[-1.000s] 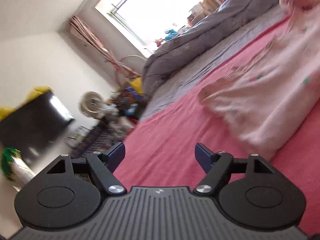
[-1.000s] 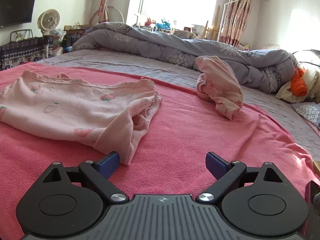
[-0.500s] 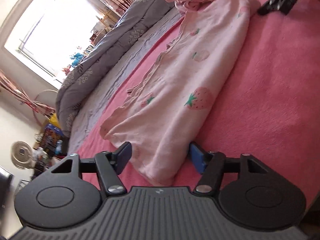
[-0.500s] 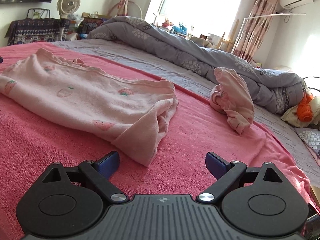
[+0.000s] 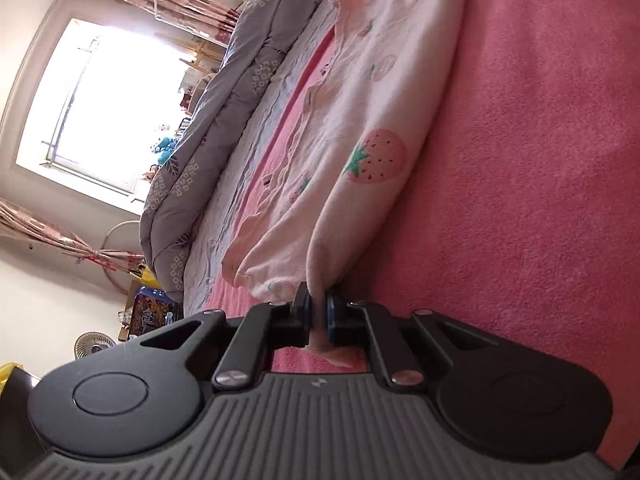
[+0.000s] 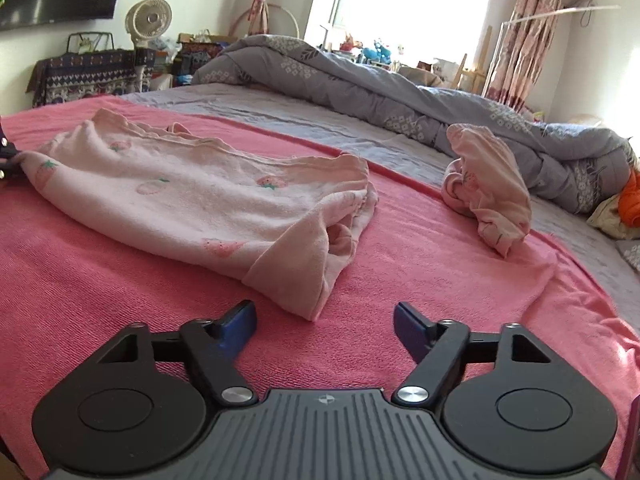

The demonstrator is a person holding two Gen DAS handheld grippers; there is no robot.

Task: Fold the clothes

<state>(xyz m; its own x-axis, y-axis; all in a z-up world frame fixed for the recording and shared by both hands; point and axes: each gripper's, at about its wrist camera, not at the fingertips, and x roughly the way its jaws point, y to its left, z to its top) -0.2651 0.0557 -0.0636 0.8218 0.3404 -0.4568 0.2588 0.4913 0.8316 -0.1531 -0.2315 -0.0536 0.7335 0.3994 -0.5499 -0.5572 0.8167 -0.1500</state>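
Note:
A pale pink garment with strawberry prints (image 6: 208,204) lies stretched across a pink towel (image 6: 400,272) on the bed. My left gripper (image 5: 318,312) is shut on one corner of this garment (image 5: 360,152); its tip shows at the far left of the right wrist view (image 6: 6,156). My right gripper (image 6: 325,322) is open and empty, just above the towel, a short way in front of the garment's near folded end (image 6: 296,280). A second pink garment (image 6: 488,196) lies crumpled to the right.
A grey quilt (image 6: 380,92) is bunched along the far side of the bed. An orange item (image 6: 630,204) and pillows lie at the right. A fan (image 6: 148,22), a covered table (image 6: 88,74) and clutter stand by the far wall.
My left gripper swung toward the garment, straddled its corner, and has now closed on it. My right gripper moved slightly closer to the garment's near end and stayed open.

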